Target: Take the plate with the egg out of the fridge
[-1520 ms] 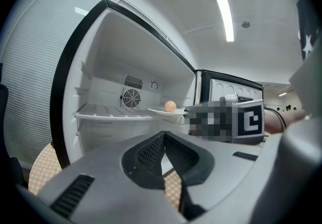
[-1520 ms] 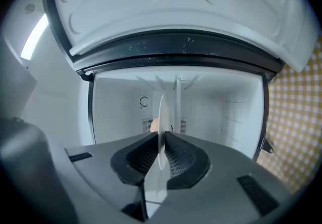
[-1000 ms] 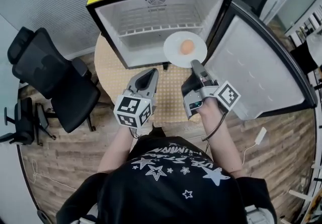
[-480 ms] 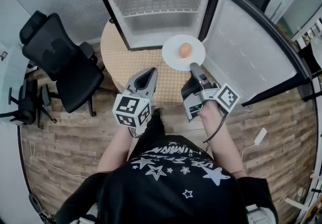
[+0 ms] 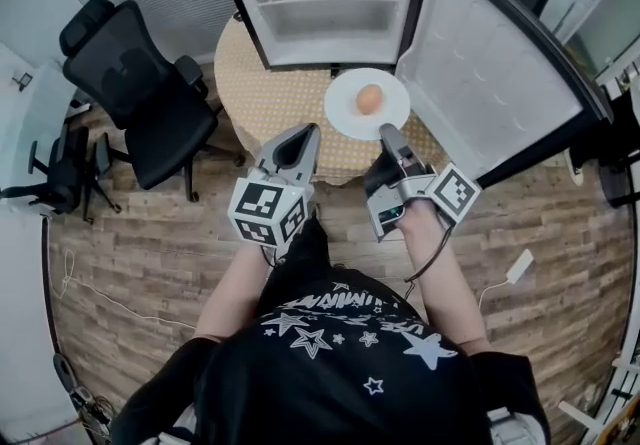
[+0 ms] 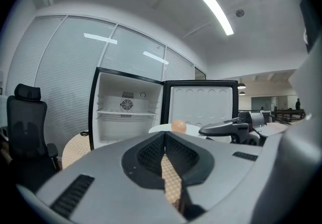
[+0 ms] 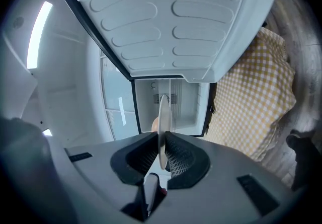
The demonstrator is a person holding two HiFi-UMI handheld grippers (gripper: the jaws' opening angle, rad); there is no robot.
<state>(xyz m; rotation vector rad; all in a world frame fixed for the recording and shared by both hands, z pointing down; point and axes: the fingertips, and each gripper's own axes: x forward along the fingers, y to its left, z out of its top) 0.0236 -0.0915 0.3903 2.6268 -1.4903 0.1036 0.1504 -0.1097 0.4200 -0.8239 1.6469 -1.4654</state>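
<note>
One plate (image 5: 345,109) — level, egg (image 5: 369,98) on top — rim in right tongs (image 5: 386,132).

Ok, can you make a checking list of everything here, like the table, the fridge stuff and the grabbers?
Surface: round table under a yellow checked cloth, with the fridge at its far side.
Job's things: fridge door wide open; plate with the egg is outside the fridge, above the table.
Clutter: nothing seen.
Grippers: right gripper shut on the plate's rim; left gripper shut, holding nothing.
Cables: white cable with a plug block on the floor at the right.
Surroundings: wooden floor, black office chairs.
</note>
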